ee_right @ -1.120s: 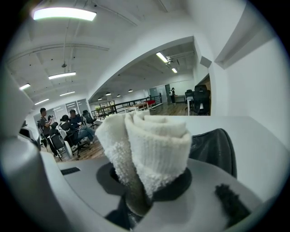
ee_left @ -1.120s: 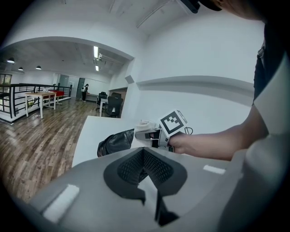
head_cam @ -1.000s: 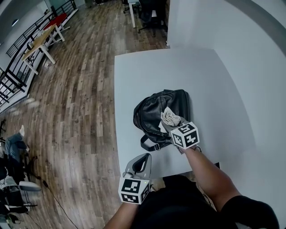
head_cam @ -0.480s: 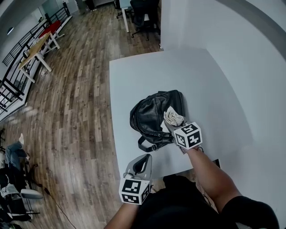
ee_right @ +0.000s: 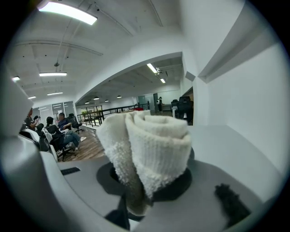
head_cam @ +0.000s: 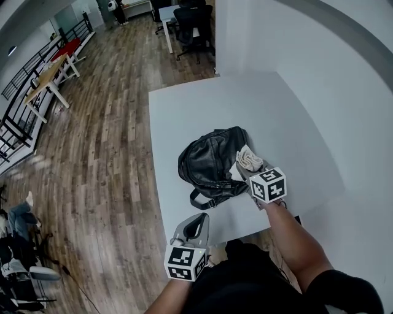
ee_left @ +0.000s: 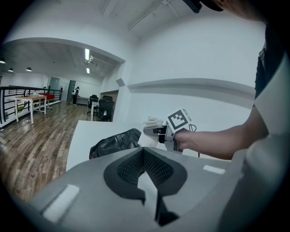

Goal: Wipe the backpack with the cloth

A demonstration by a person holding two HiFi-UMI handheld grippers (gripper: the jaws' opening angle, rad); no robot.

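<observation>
A black leather backpack (head_cam: 209, 162) lies on its side on the white table (head_cam: 196, 110). My right gripper (head_cam: 245, 167) is shut on a rolled cream cloth (head_cam: 249, 158), which sits at the backpack's right edge. In the right gripper view the cloth (ee_right: 149, 145) fills the space between the jaws. My left gripper (head_cam: 198, 217) hangs off the table's near edge, away from the bag, its jaws together with nothing in them. From the left gripper view the backpack (ee_left: 115, 141), the cloth (ee_left: 152, 122) and the right gripper's marker cube (ee_left: 179, 120) lie ahead.
A wooden floor (head_cam: 92, 159) drops away left of the table. A white wall (head_cam: 344, 92) runs along the right side. Office chairs (head_cam: 190, 15) and desks stand far back. Seated people (ee_right: 56, 129) show at the left of the right gripper view.
The right gripper has slid the cloth rightward across the backpack to its right edge. The left gripper has stayed where it was.
</observation>
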